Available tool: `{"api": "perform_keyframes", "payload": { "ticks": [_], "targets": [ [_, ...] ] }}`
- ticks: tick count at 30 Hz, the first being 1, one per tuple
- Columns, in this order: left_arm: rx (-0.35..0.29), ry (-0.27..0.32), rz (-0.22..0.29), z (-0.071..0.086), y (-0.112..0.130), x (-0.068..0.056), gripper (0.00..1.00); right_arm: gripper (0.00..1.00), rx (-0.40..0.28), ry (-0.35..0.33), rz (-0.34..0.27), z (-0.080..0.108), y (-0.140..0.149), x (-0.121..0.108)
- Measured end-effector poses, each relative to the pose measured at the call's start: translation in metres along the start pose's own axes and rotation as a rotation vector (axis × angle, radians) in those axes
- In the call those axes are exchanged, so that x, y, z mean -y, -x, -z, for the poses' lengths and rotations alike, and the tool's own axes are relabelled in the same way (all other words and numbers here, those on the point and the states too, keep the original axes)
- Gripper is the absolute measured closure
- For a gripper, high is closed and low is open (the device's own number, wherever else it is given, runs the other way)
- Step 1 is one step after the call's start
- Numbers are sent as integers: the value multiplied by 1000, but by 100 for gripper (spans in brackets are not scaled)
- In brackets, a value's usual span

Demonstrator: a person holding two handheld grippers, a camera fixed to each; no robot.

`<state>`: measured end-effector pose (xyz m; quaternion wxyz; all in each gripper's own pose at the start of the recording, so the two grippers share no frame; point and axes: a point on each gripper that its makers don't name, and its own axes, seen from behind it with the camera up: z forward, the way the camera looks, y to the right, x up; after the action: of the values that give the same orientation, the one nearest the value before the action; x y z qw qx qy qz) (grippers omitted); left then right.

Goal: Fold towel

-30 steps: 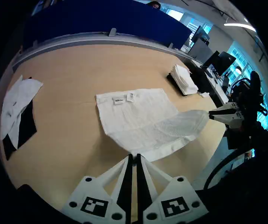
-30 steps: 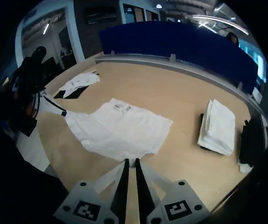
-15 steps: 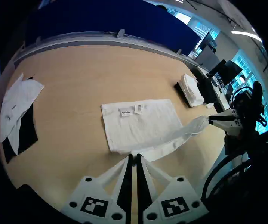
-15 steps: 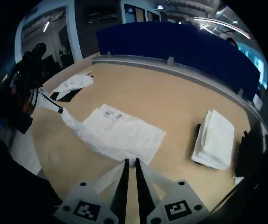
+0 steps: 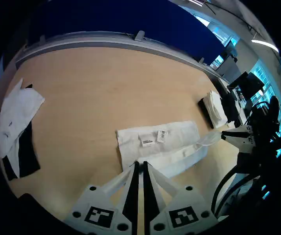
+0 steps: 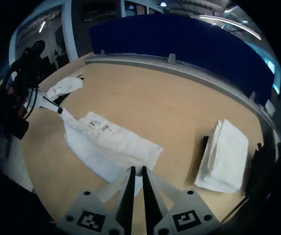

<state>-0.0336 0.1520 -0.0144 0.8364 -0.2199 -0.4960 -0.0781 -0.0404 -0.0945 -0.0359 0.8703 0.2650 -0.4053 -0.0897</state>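
The towel (image 5: 167,147) lies low on the wooden table (image 5: 93,90), folded into a long band, with its near edge raised off the top. The corners that are pinched are hidden between the fingers, so the grip itself is hard to make out. The left gripper (image 5: 140,164) has its jaws pressed together on the near edge. In the right gripper view its tip (image 6: 60,111) pulls one corner up. The right gripper (image 6: 136,169) pinches the other end, jaws squeezed together, and a corner stretches to it in the left gripper view (image 5: 222,136). Two small tags (image 5: 148,140) sit on the towel; their print is too small to read. Farther out lie a stack of folded towels (image 6: 224,156) and a loose white cloth (image 5: 17,111).
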Motion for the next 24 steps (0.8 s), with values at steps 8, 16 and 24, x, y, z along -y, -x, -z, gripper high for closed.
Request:
{"api": "perform_keyframes", "payload": {
  "ticks": [8, 16, 24],
  "targets": [
    [46, -14, -35, -30, 0, 10, 93, 88, 26, 13, -43, -23, 4, -10],
    [82, -6, -43, -47, 11, 15, 93, 88, 51, 16, -81, -38, 13, -16],
    [92, 13, -1, -60, 9, 21, 87, 86, 60, 31, -104, -49, 15, -21]
  ]
}}
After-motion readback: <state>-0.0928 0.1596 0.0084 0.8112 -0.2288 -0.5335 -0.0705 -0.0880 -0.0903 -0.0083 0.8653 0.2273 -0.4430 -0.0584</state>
